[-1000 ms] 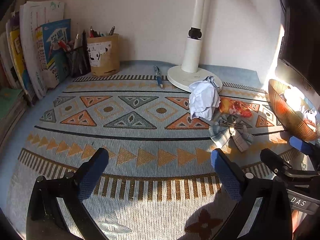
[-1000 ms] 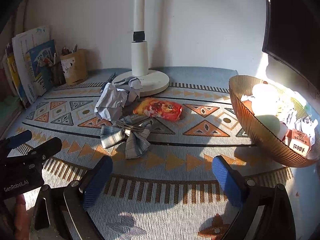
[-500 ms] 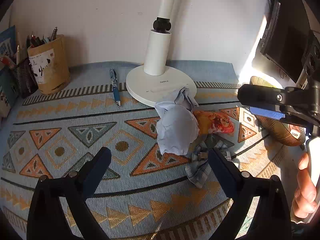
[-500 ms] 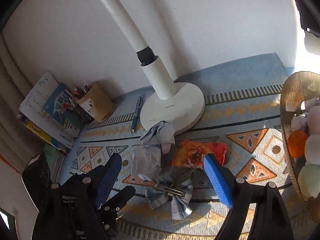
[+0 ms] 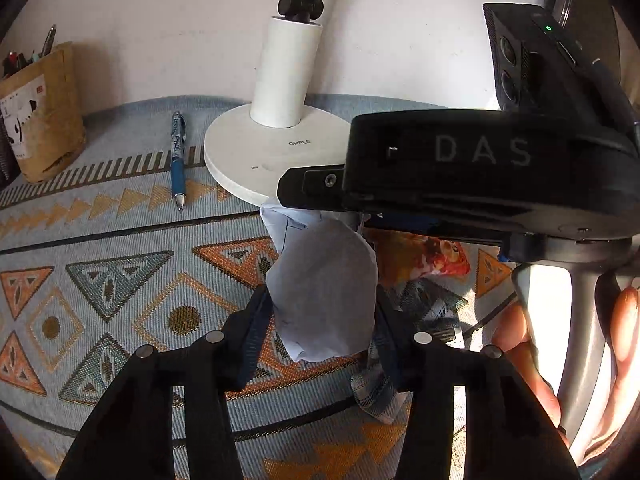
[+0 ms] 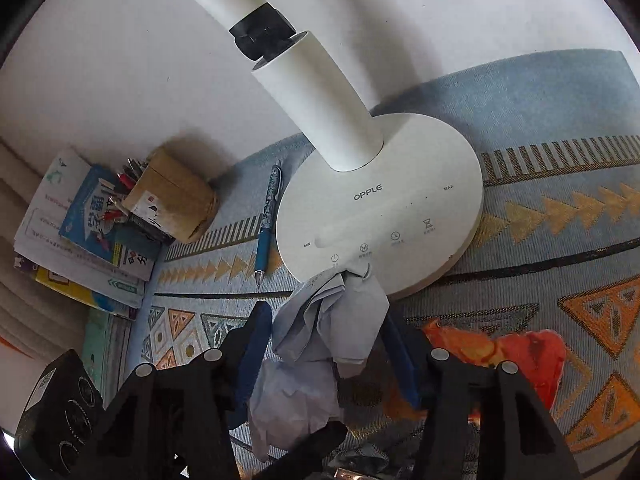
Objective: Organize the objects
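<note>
Against the front edge of the white lamp base, the crumpled paper lay partly draped over the rim, and both grippers had converged on it, presumably because it was litter to be cleared from the desk. The left gripper had just been closing, its 2 blue pads standing at the sides of the wad; they appeared to touch it, so I judged it lightly gripped. The right gripper had likewise been narrowing, its 2 pads flanking the upper folds of the same paper nearest the lamp base, and contact looked likely though the squeeze seemed slight. Right of the lamp base's front lay 1 orange snack wrapper, and below the paper, farther from the base, 1 plaid cloth bow peeked out. Left of the base lay 1 blue pen, pointing toward the viewer, and beyond it stood 1 brown pen holder beside a stack of books. A hand held the right gripper's handle in the left view.
</note>
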`<state>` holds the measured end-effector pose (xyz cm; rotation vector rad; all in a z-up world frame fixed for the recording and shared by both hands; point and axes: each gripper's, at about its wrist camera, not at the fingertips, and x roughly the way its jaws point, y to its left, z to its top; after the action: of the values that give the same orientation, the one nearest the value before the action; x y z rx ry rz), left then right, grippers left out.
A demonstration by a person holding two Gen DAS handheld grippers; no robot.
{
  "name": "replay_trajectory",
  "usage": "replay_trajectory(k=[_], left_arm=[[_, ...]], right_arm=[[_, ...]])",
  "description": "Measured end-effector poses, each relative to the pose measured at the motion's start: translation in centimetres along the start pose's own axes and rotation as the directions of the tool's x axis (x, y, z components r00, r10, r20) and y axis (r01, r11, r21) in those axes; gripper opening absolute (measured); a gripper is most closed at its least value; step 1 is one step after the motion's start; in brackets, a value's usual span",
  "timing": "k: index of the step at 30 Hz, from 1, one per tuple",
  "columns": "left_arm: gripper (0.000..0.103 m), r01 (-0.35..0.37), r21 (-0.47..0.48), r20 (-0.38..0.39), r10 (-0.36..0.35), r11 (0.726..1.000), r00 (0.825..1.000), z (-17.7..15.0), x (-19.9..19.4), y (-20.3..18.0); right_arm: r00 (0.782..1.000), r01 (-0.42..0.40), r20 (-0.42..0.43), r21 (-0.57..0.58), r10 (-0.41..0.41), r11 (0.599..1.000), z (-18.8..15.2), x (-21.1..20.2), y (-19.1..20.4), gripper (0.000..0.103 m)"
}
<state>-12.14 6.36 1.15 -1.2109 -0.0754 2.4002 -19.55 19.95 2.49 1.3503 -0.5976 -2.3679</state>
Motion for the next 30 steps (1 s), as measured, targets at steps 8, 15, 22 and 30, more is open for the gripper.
replay_trajectory(k=[8,15,22,30], left_arm=[[0.042,-0.023,-0.031,0.097,0.026,0.999,0.995,-1.2,-5.8,-0.2],[0.042,-0.120,-0.080,0.152,0.131,0.990,0.980,-6.6,-12.2,-0.4],[0.042,-0.217,-0.083,0.187,0.229,0.973,0.955,-10.1,-12.6,-0.6],[0.044,-0.190,-0.103,0.219,0.208,0.976,0.953,-11.5,-12.3,-0.3]], right_arm=[[0.989,-0.050,0.135,-0.030,0.053,0.998,-1.9,-7.4,0.7,0.054],[0.984,0.053,0.175,-0.142,-0.027,0.988,-10.3,-13.9,1.5,0.055],[0.957,0.237,0.232,-0.266,-0.177,0.934,-17.4,-15.4,0.6,0.055],[0.955,0.253,0.230,-0.316,-0.185,0.914,-20.1,-13.7,-0.2,0.057]])
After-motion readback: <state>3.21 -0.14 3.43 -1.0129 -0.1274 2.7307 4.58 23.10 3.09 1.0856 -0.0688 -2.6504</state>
